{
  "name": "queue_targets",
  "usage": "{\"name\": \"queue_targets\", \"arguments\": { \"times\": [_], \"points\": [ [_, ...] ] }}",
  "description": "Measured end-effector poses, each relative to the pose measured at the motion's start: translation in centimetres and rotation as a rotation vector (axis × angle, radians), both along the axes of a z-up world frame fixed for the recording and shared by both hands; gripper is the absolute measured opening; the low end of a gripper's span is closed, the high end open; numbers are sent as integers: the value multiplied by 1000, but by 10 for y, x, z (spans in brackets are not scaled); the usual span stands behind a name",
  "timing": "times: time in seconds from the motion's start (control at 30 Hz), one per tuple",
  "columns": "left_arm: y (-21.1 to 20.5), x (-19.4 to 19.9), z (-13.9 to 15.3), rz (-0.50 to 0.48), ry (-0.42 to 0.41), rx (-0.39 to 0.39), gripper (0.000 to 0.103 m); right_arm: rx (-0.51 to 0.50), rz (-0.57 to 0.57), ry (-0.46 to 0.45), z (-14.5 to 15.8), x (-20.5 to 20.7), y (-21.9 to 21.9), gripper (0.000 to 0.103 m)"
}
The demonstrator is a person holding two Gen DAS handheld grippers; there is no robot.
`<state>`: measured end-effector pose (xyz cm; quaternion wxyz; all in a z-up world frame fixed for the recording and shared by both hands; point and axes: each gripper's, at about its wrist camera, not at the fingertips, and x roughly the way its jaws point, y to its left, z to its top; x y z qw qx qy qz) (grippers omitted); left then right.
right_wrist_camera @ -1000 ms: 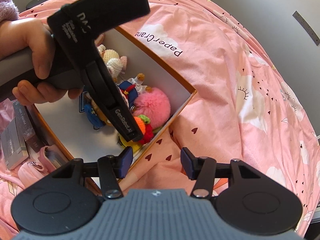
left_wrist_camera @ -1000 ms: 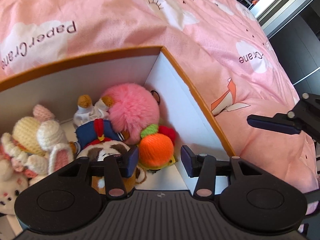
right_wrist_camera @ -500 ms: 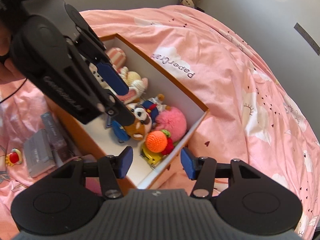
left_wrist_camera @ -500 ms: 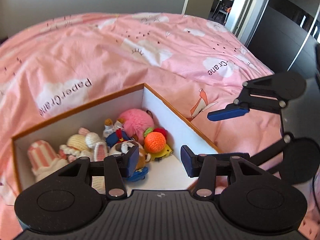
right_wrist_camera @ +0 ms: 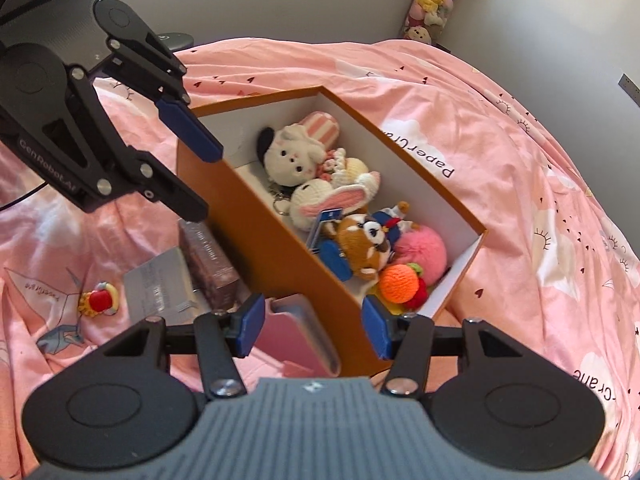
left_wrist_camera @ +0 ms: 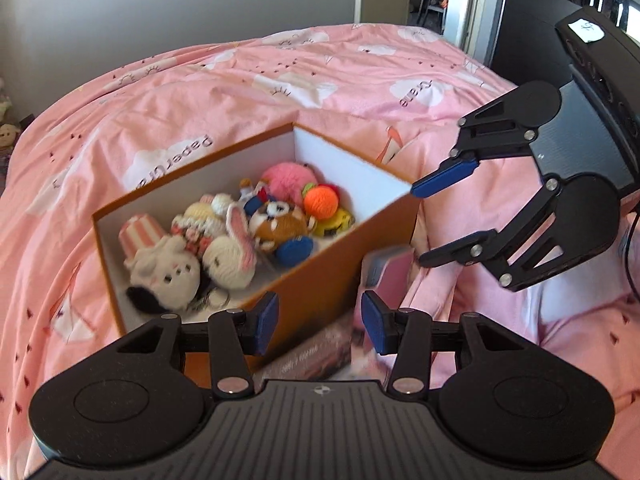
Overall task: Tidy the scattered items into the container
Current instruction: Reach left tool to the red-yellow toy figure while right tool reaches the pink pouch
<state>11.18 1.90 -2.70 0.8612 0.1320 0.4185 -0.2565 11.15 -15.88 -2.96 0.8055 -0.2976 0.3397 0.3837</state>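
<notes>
Boxes (right_wrist_camera: 182,276) and a pink, perhaps phone-like case (right_wrist_camera: 298,330) hug the container (right_wrist_camera: 280,248); both grippers gape empty.

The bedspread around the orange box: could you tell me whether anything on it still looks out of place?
Yes. Beside the orange box, several items still lie loose on the bedspread: a pink case, a dark box, a grey box and a small red toy. The plush toys are already inside.

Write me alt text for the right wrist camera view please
An orange box full of plush toys sits on a pink bedspread, seen past the open, empty right gripper. Outside it lie a pink case, two small boxes and a red trinket.
</notes>
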Motion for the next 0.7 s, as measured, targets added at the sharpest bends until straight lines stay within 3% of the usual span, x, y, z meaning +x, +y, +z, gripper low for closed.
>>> {"name": "queue_targets", "arguments": {
  "times": [0.1,0.3,0.5,0.6,0.7],
  "points": [
    [5,-15,-14,21,16,43,54,-35,37,3,-12,-14,1,60],
    [16,-38,-45,89,110,58,54,-127,76,-7,-41,-32,3,61],
    [13,-55,-72,93,190,159,54,-257,174,-89,-62,-43,9,62],
    [13,-58,-85,95,252,179,54,-310,214,-141,-69,-42,10,68],
    [14,-58,-100,107,320,168,54,-317,226,-131,-70,-34,9,72]
  ]
}}
